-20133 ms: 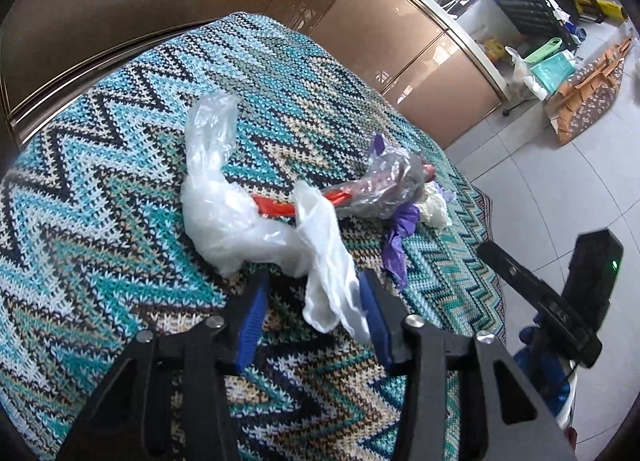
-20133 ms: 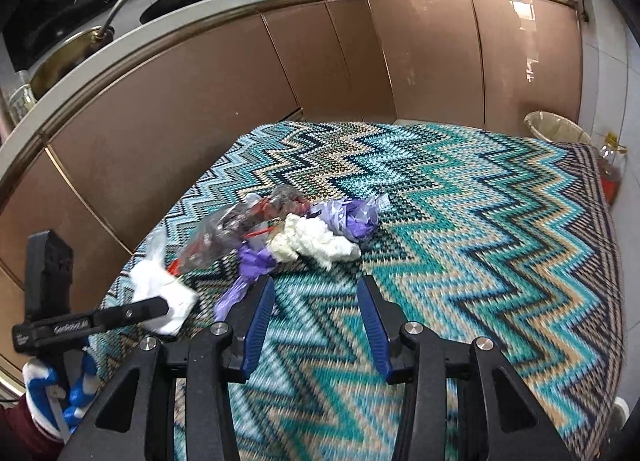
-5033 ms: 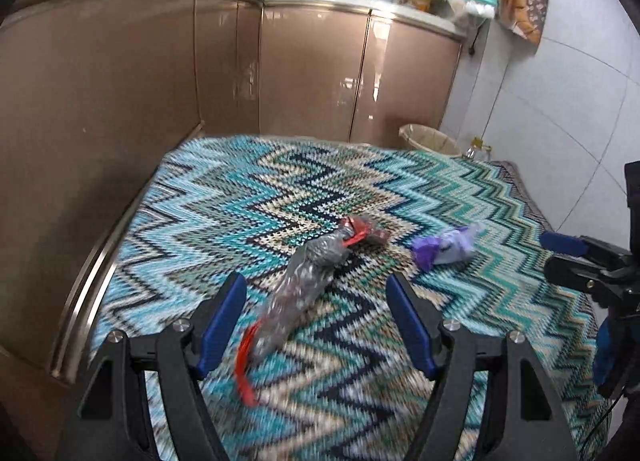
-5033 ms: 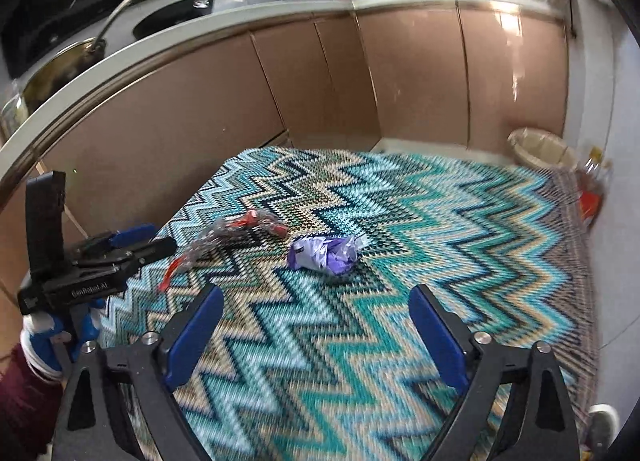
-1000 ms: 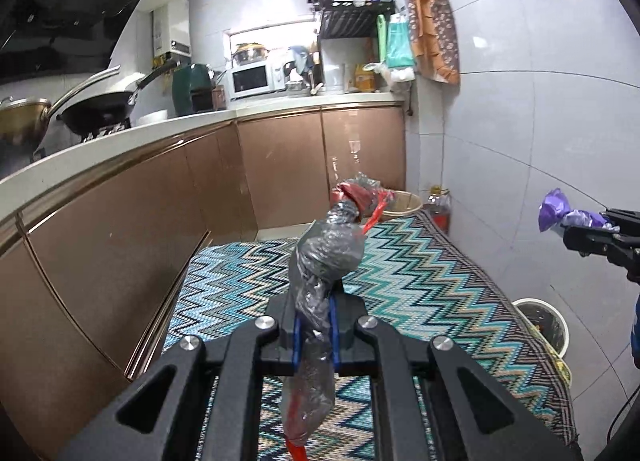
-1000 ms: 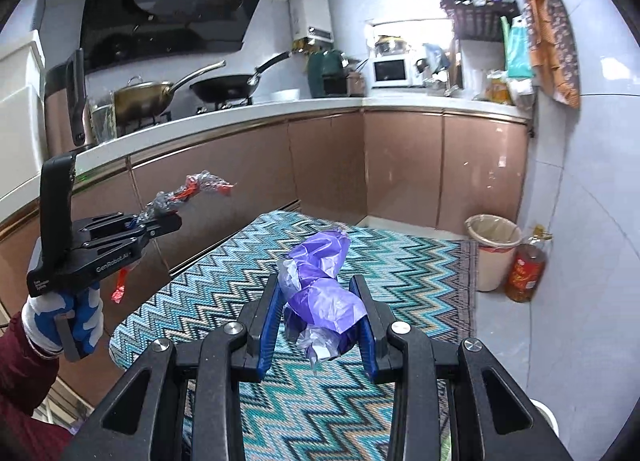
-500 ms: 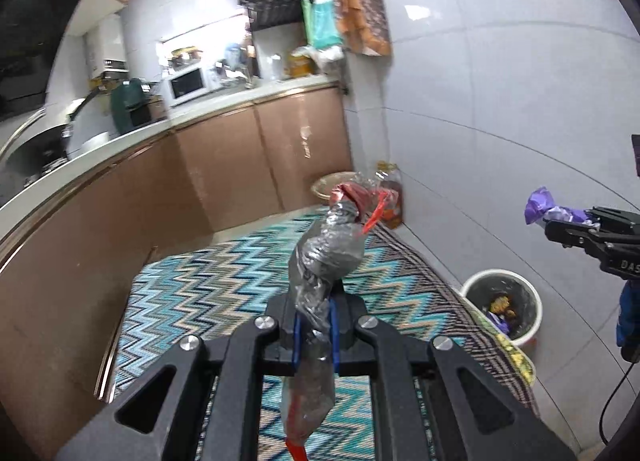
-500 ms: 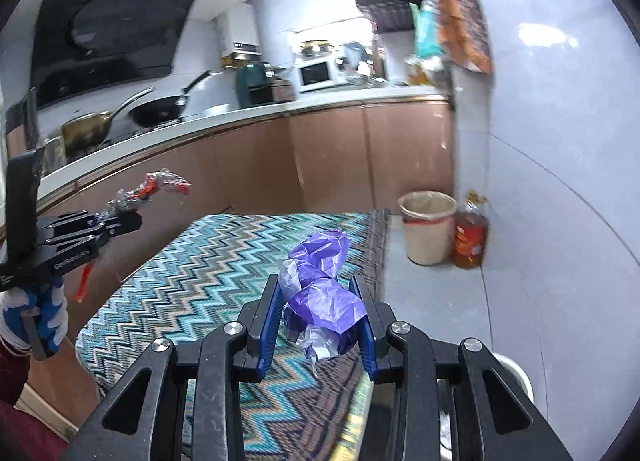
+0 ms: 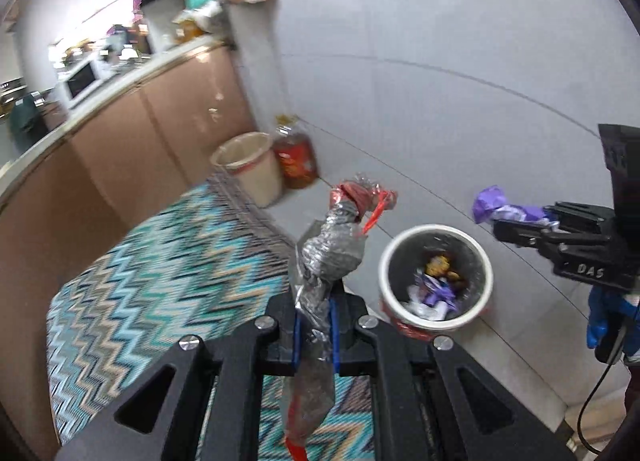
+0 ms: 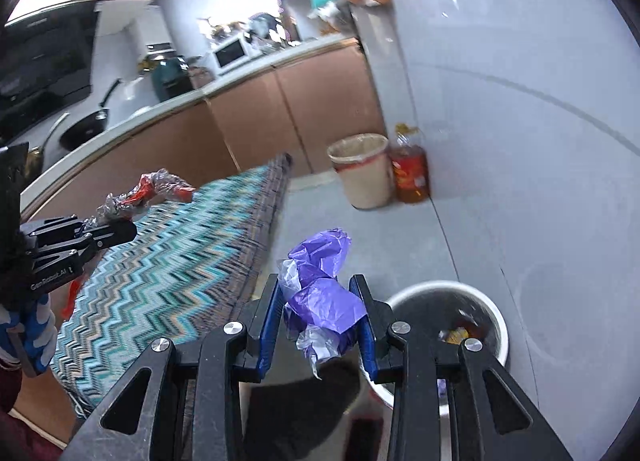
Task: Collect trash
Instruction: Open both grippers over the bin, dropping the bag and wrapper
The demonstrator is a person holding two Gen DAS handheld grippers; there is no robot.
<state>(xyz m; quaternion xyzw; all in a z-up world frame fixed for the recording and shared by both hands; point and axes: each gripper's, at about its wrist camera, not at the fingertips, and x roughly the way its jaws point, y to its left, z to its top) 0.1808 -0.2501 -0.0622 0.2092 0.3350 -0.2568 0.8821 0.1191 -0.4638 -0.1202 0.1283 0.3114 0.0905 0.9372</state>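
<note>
Left wrist view: my left gripper (image 9: 314,335) is clamped nearly closed on a crumpled clear wrapper with red ends (image 9: 330,257), gripped at its narrow waist. The upper part stands above the pads toward 12 o'clock; a tail with a red tip hangs below toward 6 o'clock. The white bin (image 9: 436,277) sits on the floor at 2 o'clock from the pads, its mouth facing up, with scraps already inside.

From the right wrist camera, my right gripper (image 10: 318,321) is closed partway on a wad of purple and clear film (image 10: 322,293), both blue pads pressing its sides. The same white bin (image 10: 494,313) lies at 4 o'clock, partly hidden behind the right finger.

Handling, as I judge it: both items look very light, soft and springy. They compress under the pads and will not break. Thin film may cling to the pad rubber on release, and loose tails may catch the bin rim. A hold across the bulk of each wad, as now, seems the most secure.

Neither item is over the bin mouth yet. A second beige bin (image 9: 246,165) stands by the cabinets, well apart.
</note>
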